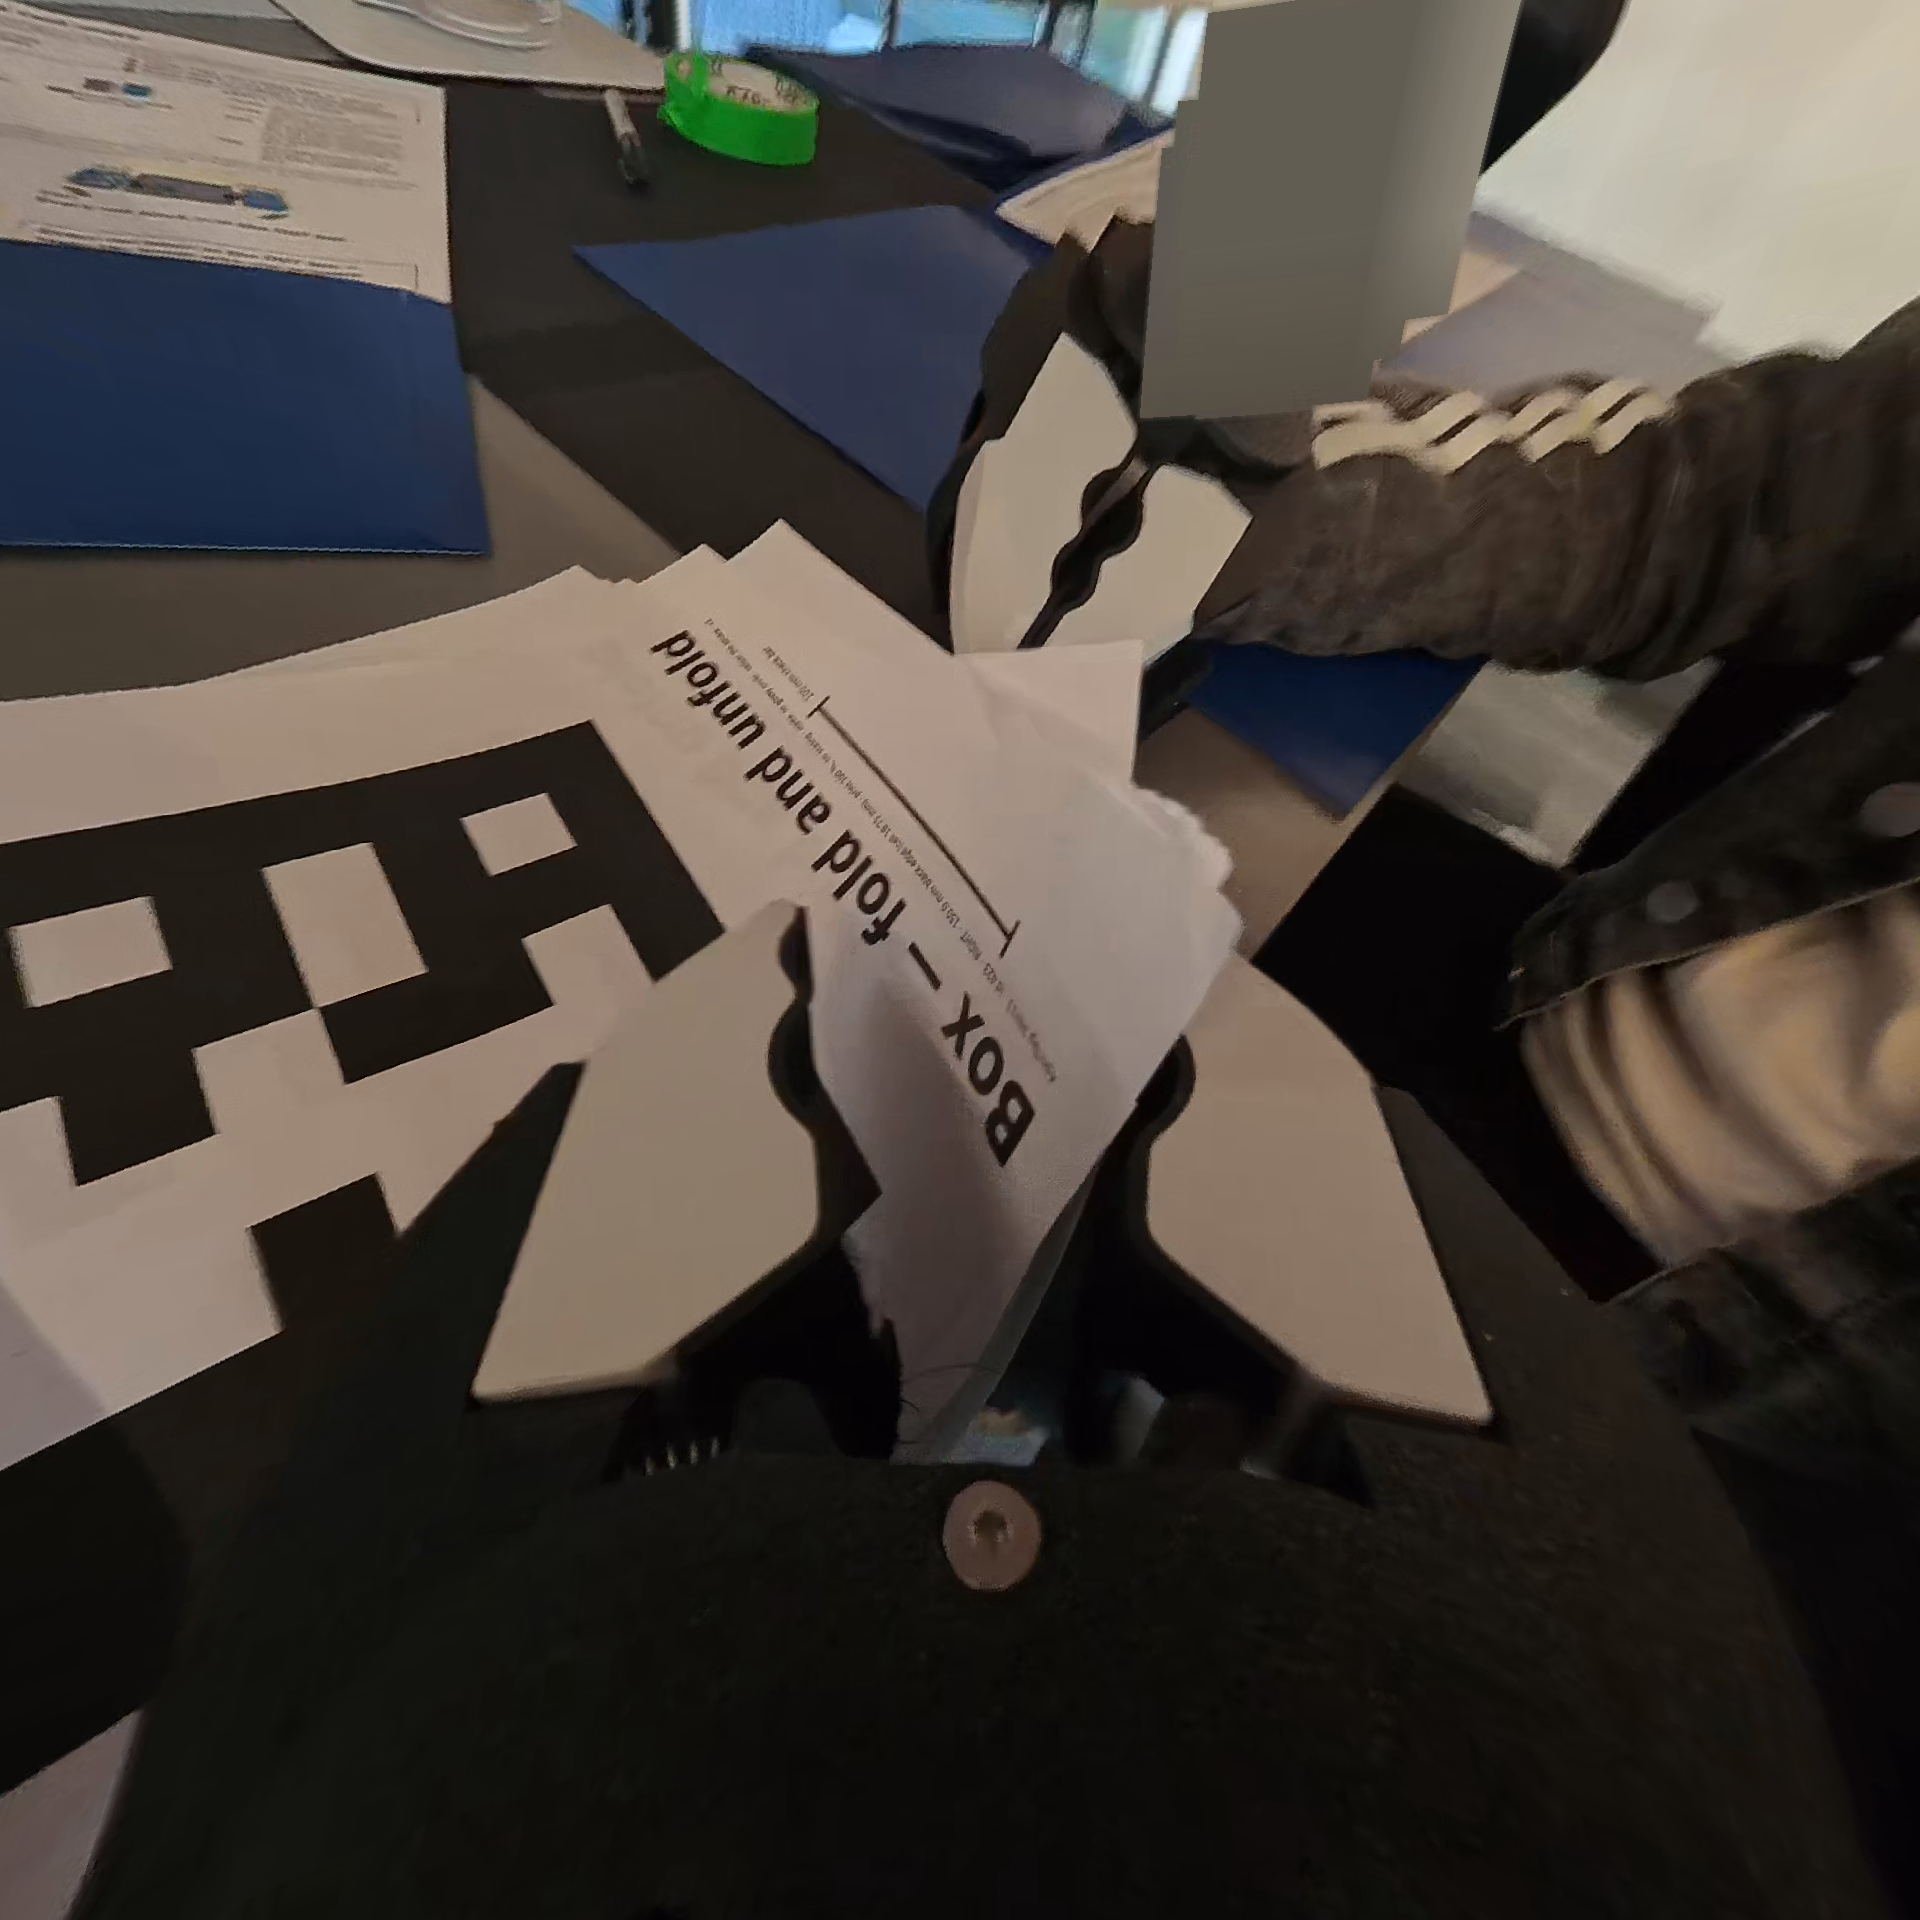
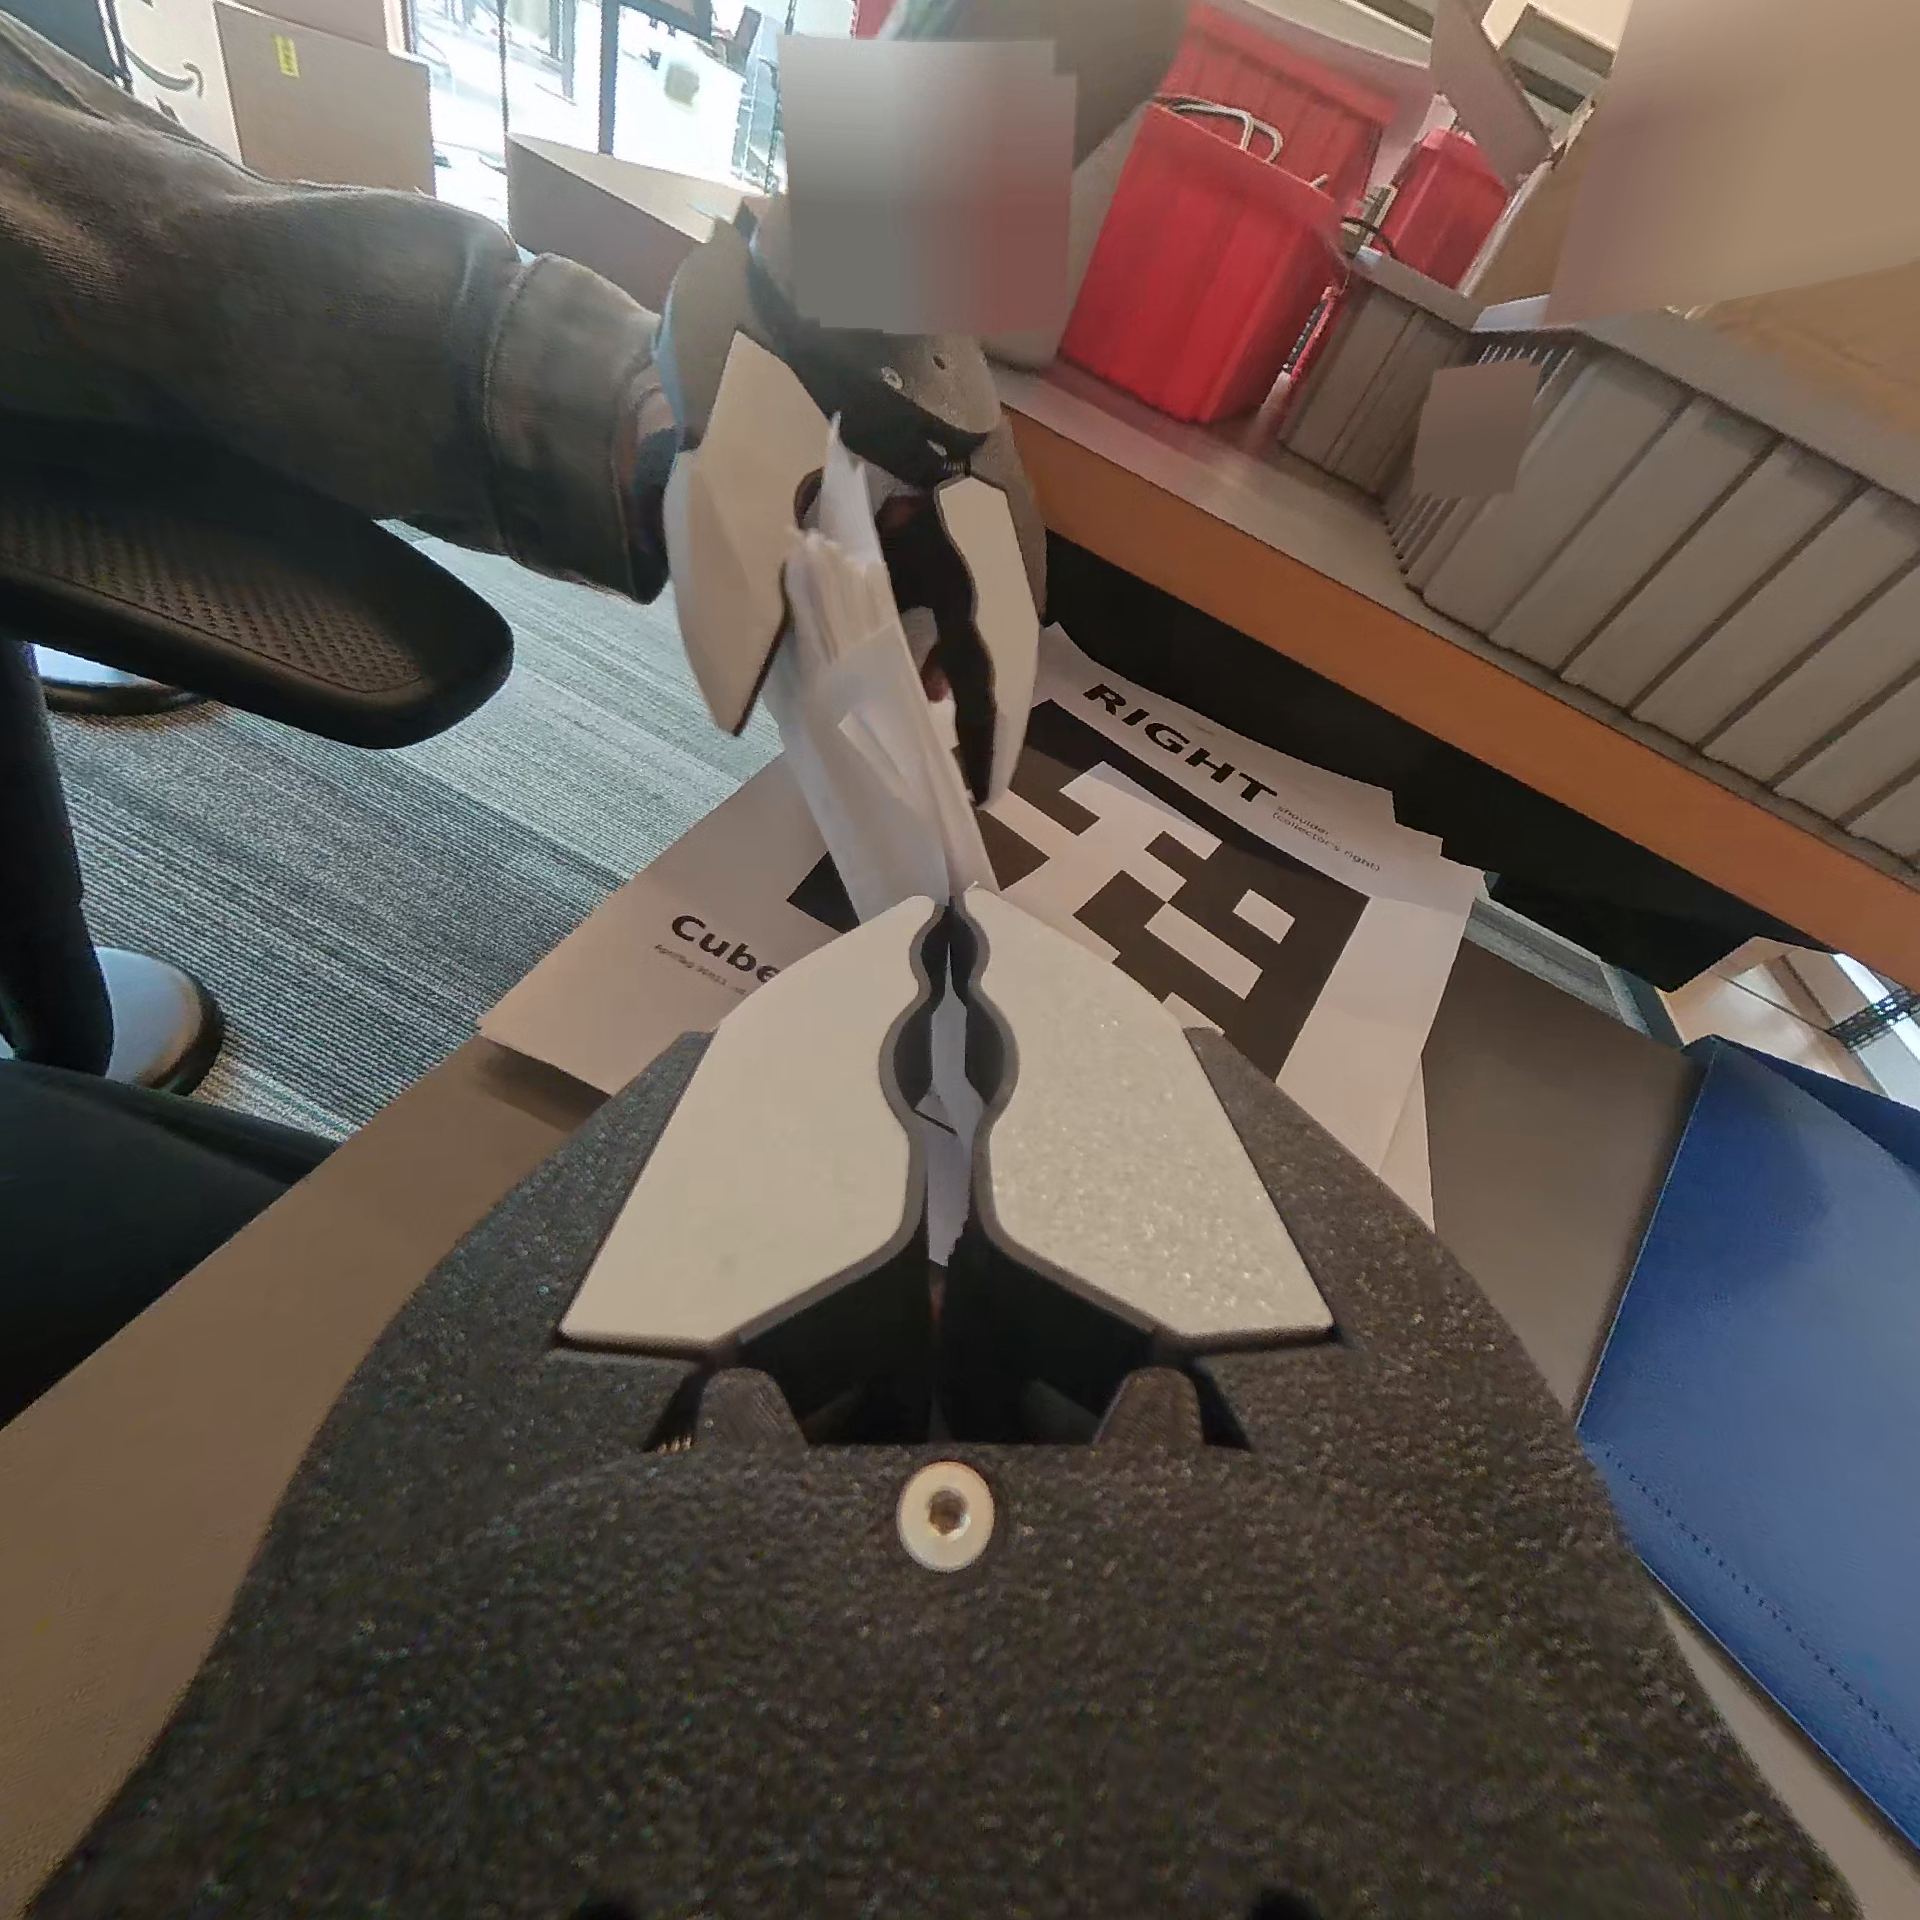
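**Paper sheaf strung betw. two grippers, above the desk**

We see the paper sheaf [image 2: 894, 790] lifted clear of the table [image 2: 156, 1403], bridging from one gripper to the other.

Right gripper [image 2: 958, 914]: jaws pressed together on the near end of the sheaf, a strip of white showing in the wavy slot betw. the fingers. We judge this is the firm hold, the end that carries the sheets.

Left gripper [image 1: 1018, 945]: jaws spread, w/ the sheaf's other end lying in the gap. In the right wrist view the paper leans on one finger and stands off the other, so we read it as cradled, not clamped. That prob. explains the crumpled, fanned edges there.

Orientation: long axis runs gripper to gripper. From the right wrist view it goes from near, up and away to the far left, sheets edge-on. From the left wrist view the printed face shows, axis going near to far right.

Below: patterned sheets [image 2: 1195, 914] w/ black-and-white squares lie flat on the table. Blue folder [image 1: 208, 416] at far left, green tape roll [image 1: 740, 109] and pen [image 1: 623, 135] at the far edge, all well apart from the sheaf.
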Demonstrator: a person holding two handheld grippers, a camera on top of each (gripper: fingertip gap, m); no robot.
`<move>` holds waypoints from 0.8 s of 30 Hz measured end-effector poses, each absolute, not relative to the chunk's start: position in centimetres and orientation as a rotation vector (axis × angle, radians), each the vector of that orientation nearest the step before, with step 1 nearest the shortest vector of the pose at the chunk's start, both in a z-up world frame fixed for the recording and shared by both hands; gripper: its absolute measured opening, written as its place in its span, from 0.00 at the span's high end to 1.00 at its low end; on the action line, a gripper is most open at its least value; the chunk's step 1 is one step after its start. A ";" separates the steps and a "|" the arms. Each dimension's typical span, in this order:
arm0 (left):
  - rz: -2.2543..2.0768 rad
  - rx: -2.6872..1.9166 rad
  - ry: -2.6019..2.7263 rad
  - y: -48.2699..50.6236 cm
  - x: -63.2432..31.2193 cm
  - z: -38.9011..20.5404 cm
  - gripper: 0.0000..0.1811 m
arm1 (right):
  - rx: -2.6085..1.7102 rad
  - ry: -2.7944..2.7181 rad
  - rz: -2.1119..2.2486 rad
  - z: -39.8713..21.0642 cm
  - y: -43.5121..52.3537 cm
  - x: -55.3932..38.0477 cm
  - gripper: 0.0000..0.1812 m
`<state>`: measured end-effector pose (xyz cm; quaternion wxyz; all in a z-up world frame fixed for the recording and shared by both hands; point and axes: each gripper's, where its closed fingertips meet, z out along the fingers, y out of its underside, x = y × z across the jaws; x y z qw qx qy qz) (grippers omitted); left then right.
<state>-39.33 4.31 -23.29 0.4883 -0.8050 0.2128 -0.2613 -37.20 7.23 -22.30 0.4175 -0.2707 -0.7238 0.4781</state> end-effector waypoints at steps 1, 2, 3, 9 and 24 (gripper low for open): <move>-0.548 -1.984 0.552 4.3 -39.5 -23.6 0.61 | -0.674 -1.820 1.198 -22.3 7.1 -37.2 1.00; -0.436 -2.004 0.595 4.3 -39.7 -23.9 0.57 | -0.669 -1.825 1.194 -22.3 7.0 -37.1 1.00; -0.325 -2.007 0.649 4.3 -39.8 -24.0 0.56 | -0.666 -1.826 1.184 -22.3 6.9 -37.1 1.00; -0.079 -1.938 0.829 4.6 -39.0 -23.5 0.64 | -0.702 -1.800 1.188 -22.1 7.6 -37.2 1.00; 0.002 -2.052 0.824 6.0 -39.2 -25.4 0.84 | -0.733 -1.762 1.188 -21.7 8.0 -37.4 1.00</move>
